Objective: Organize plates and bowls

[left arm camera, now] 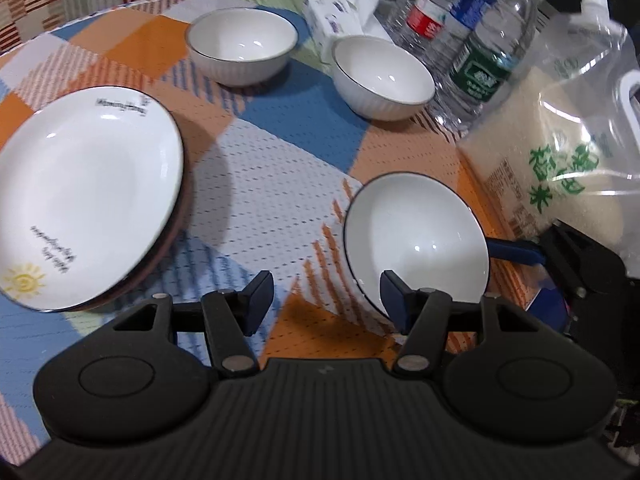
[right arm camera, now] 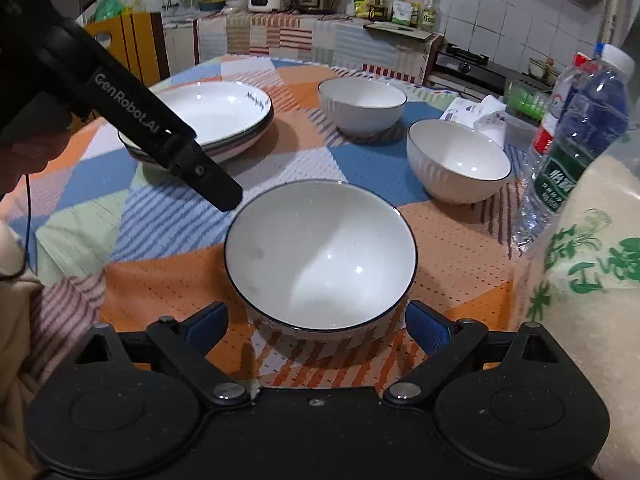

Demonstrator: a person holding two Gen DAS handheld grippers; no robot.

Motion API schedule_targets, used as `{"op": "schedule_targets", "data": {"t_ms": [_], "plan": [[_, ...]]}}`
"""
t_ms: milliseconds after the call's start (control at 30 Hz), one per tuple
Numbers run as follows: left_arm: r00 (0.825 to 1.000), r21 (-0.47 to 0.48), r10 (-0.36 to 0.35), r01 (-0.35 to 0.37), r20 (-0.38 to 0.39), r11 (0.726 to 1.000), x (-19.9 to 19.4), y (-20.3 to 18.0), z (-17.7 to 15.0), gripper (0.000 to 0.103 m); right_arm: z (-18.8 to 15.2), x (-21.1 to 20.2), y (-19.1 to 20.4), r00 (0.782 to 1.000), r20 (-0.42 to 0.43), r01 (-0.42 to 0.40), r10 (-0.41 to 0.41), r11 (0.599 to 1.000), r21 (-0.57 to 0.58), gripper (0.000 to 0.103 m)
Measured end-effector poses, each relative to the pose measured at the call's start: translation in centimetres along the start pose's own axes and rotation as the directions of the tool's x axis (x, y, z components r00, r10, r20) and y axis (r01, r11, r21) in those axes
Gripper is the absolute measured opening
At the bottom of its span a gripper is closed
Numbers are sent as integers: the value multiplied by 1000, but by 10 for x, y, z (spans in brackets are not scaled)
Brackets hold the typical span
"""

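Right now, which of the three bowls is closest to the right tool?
The near bowl, alone at the front directly before the open right tool; the other two bowls sit farther back.

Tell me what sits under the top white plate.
Under the top plate at least one more plate rim shows, so it is a stack on the tablecloth. The lower plates' faces are covered, and their count is unclear.

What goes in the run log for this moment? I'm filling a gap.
left gripper: open, empty | right gripper: open, either side of near bowl | two far bowls unstacked | plates stacked
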State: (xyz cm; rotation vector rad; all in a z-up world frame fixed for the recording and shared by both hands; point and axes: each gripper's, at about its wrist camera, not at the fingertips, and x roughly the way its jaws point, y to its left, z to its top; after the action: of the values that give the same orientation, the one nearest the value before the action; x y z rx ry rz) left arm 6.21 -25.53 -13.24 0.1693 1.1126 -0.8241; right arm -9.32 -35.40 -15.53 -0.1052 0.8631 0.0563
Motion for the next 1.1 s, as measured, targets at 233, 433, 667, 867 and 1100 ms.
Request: {"op": "schedule_targets", "data": {"t_ms": [233, 433, 667, 867, 1100], "plan": [[997, 50, -52, 54, -49, 997, 29, -13, -4, 27, 2, 36, -9, 999, -4, -38, 38, 997, 60, 102], [997, 53, -52, 55, -51, 997, 27, -14, -4, 24, 3, 47, -6, 999, 12, -41, 40, 996, 76, 103], [996, 29, -56, 58, -77, 998, 5, 6, -4, 24, 10, 43, 8, 997, 37, -65, 64, 997, 50, 102], [998, 4, -21, 22, -66, 1000, -23, 24, -13, 24, 24, 38, 32, 992, 72, -104, 103, 995, 9, 102], [996, -18, 20, -21, -84, 1000, -45, 53, -30, 24, 38, 41, 67, 983, 91, -154, 157, 987, -38, 102]]}}
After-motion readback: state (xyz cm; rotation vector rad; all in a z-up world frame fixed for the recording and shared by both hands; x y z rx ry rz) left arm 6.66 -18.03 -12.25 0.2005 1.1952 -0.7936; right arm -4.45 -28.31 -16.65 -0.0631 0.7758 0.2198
